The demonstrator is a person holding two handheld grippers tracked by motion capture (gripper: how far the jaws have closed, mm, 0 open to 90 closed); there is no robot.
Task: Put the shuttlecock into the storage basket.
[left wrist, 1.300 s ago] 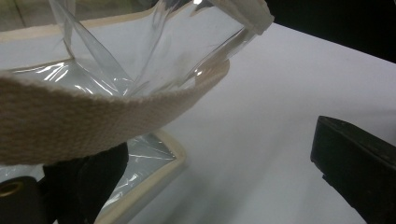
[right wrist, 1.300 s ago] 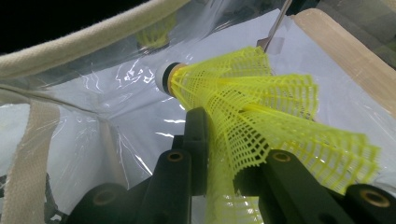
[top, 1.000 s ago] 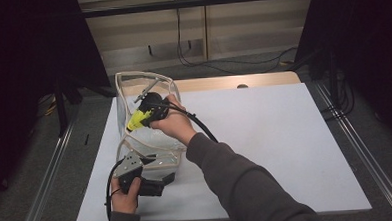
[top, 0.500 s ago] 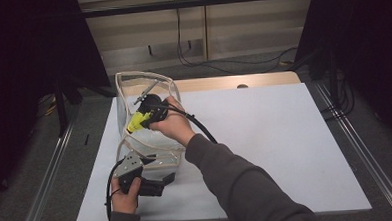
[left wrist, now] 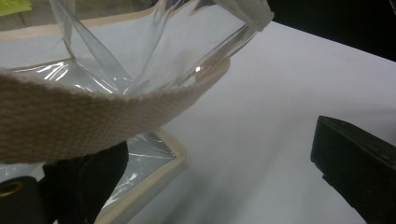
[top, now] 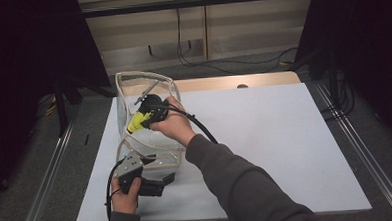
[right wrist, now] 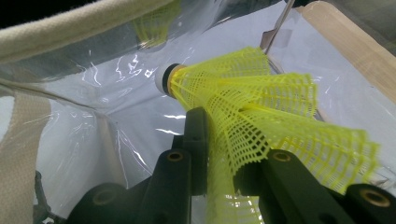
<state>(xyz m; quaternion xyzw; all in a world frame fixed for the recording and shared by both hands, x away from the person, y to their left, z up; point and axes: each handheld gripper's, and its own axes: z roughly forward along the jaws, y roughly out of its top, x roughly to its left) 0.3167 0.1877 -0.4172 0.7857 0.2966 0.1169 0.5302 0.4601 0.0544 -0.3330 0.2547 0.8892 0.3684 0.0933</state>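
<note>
A clear plastic bag [top: 148, 87] with beige webbing trim stands on the white table top [top: 275, 137] at its left. My right gripper [top: 143, 115] reaches into the bag's mouth, shut on a yellow mesh shuttlecock [top: 136, 121]. In the right gripper view the shuttlecock [right wrist: 261, 107] has its skirt pinched between the jaws [right wrist: 229, 144], with its cork end pointing into the bag [right wrist: 116, 74]. My left gripper [top: 164, 168] rests at the bag's near lower corner. In the left gripper view its jaws [left wrist: 210, 154] stand wide apart, open, with the beige strap [left wrist: 93, 116] lying across above the left jaw.
The white table top stretches out to the right of the bag. A wooden strip [top: 233, 82] runs along its far edge. Metal rails [top: 356, 153] flank the table on both sides, and cables lie on the floor behind it.
</note>
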